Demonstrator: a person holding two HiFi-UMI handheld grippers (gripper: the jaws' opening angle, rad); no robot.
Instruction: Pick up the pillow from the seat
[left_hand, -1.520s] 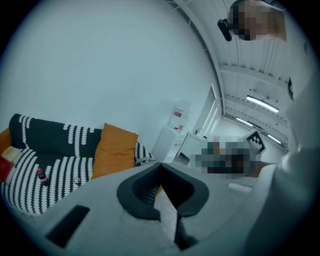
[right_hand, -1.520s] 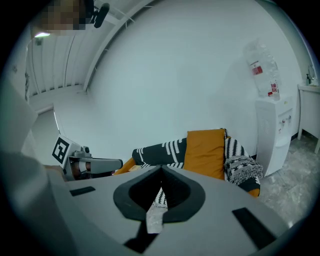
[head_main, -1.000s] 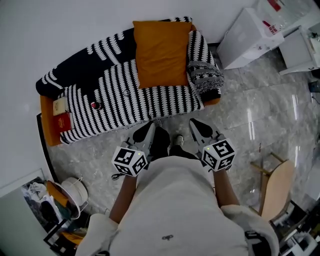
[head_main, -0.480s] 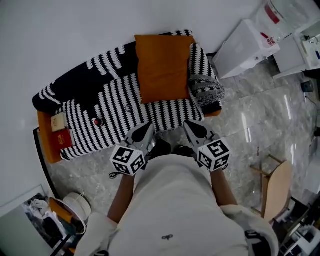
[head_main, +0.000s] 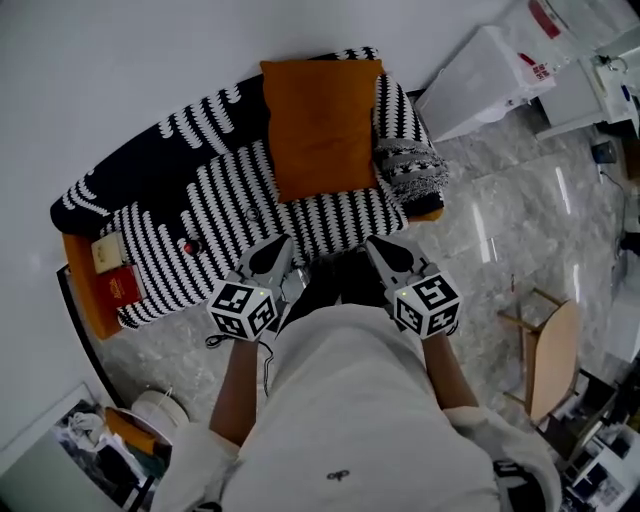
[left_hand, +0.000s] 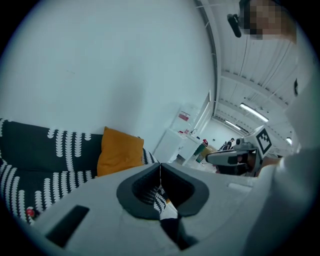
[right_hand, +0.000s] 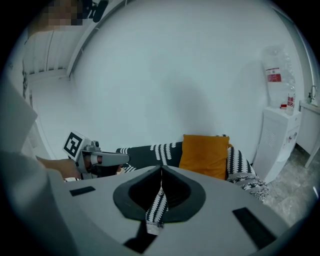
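The left gripper (head_main: 272, 250) has its gray jaws pinched together, empty. At twelve o'clock, the soft, square orange pillow (head_main: 320, 125) sits on the stripy knitted seat (head_main: 200, 215). The right gripper (head_main: 382, 250) is pinched together too, empty.

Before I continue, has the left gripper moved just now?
Yes. The left gripper went forward: then over the floor, its tips now overlap the front edge of the striped throw.
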